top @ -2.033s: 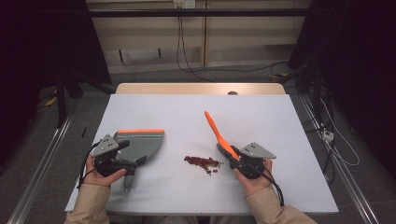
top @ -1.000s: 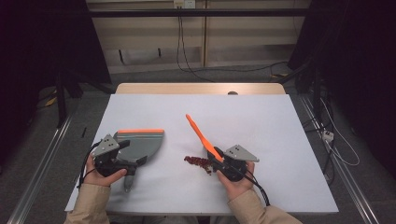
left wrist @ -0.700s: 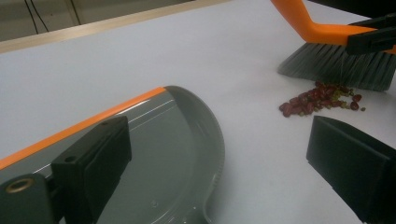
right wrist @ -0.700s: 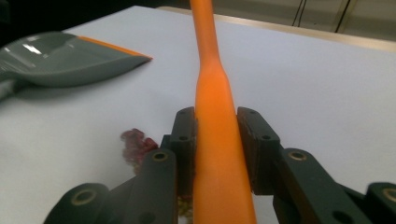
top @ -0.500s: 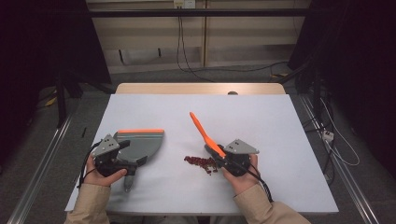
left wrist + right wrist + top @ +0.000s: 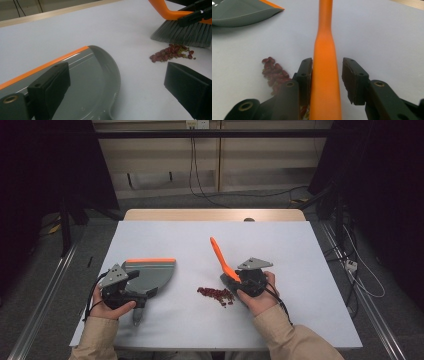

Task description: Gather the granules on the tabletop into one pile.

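Landmark: the bean pile [image 6: 216, 295], red beans near the table's [image 6: 310, 250] front middle.
Brush [image 6: 226, 265]: orange handle slanting up and away, grey bristles just right of the pile.
Right gripper [image 6: 239, 282]: jaws have just been opening; the handle stands between them, left pad against it, right pad clear of it.
Dustpan [image 6: 147, 274]: grey with an orange lip, well left of the pile, mouth turned away from the person.
Left gripper [image 6: 131, 296]: on the dustpan's near end; jaws apart in the left gripper view; whether they grip it, I cannot tell.
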A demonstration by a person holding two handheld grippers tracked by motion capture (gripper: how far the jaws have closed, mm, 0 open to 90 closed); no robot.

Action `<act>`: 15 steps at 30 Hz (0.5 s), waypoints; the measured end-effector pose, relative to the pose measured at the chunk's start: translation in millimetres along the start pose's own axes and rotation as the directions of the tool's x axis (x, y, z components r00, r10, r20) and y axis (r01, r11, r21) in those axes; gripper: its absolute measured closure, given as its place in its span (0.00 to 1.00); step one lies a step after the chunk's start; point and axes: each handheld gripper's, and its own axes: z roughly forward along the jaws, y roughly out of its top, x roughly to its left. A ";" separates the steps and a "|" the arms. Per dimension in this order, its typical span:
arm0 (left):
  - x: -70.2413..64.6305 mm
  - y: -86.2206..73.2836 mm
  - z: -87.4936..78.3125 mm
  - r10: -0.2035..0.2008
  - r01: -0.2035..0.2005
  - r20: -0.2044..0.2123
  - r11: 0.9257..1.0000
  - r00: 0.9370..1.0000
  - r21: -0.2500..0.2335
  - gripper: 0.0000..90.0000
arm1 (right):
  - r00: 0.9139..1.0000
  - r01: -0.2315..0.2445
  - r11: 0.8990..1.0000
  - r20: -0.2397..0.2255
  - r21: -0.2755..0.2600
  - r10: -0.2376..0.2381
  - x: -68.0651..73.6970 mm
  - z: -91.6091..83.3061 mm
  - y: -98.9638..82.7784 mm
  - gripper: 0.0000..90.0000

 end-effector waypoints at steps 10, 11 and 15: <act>-0.3 0.7 -1.4 0.001 -0.001 -0.004 1.000 1.000 -0.003 0.07 | 0.999 -0.011 0.999 0.033 -0.039 0.012 18.6 6.9 -0.6 0.79; -0.5 1.0 -1.5 0.000 0.000 -0.003 1.000 1.000 -0.006 0.07 | 0.999 -0.013 0.999 0.032 -0.046 0.014 20.9 7.7 -1.2 0.79; -0.4 1.2 -2.3 -0.001 0.001 -0.004 1.000 1.000 -0.005 0.07 | 0.999 -0.013 0.996 0.034 -0.083 0.016 28.7 11.6 -2.2 0.79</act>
